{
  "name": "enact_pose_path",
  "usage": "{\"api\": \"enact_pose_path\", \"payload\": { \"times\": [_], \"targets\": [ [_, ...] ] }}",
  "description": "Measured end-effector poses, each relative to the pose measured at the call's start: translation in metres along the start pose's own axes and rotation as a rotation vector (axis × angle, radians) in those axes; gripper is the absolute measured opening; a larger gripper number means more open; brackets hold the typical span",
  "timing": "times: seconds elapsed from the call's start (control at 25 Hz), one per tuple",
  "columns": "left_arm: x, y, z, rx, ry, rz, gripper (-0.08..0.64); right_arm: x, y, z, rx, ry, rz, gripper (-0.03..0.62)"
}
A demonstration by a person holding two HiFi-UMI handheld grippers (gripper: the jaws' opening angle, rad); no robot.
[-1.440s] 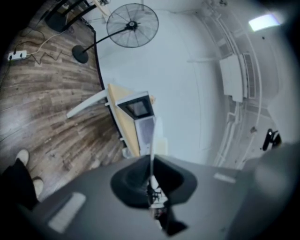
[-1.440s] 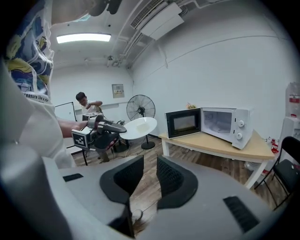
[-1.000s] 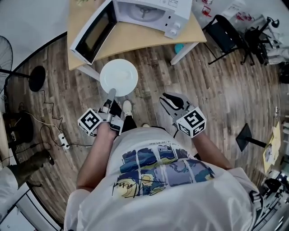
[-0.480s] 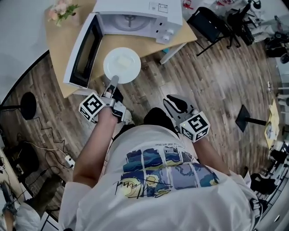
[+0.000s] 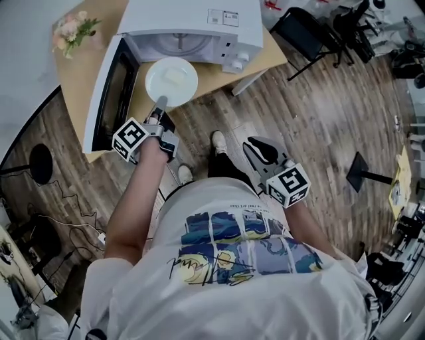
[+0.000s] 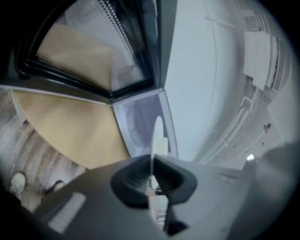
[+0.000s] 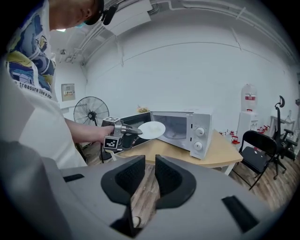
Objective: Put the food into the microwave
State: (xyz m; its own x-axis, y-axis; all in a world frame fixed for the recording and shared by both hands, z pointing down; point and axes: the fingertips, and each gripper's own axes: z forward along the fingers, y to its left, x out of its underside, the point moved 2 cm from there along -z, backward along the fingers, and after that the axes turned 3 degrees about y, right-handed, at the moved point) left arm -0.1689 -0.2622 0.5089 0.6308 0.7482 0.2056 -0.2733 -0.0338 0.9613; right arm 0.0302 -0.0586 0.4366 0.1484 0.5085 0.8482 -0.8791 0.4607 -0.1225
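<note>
Wooden table (image 5: 74, 80) and microwave (image 5: 192, 20) nearer now; left gripper (image 5: 159, 104) holds plate (image 5: 171, 81) at its opening.

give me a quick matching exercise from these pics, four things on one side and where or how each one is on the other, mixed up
Things:
1 plate
2 microwave door
3 right gripper
4 flowers

Place or state:
A swung wide open
B empty, fingers apart
C on the table, left of the microwave
D rim pinched in the left gripper, in front of the microwave's opening

Pairs: 1-D, 2-A, 3-B, 4-C
</note>
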Motion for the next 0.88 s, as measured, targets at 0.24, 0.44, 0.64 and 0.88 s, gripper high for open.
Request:
{"api": "enact_pose_path", "payload": {
  "times": [0.24,0.44,0.64,0.88],
  "targets": [
    [-0.014,0.002,0.054,-0.034,-0.048,-0.016,0.017,-0.019,-0.069,0.007,-0.022,-0.001,-0.018,0.058],
    [-0.023,0.008,0.103,-0.056,-0.071,-0.036,0.017,-0.033,-0.122,0.014,-0.03,-0.01,-0.016,0.058],
    [-0.032,0.019,0.145,-0.089,-0.105,-0.048,0.017,-0.031,-0.161,0.014,-0.036,0.0,-0.008,0.058],
    [-0.041,0.032,0.183,-0.132,-0.155,-0.064,0.017,-0.03,-0.207,0.008,-0.027,0.009,-0.005,0.058]
  ]
}}
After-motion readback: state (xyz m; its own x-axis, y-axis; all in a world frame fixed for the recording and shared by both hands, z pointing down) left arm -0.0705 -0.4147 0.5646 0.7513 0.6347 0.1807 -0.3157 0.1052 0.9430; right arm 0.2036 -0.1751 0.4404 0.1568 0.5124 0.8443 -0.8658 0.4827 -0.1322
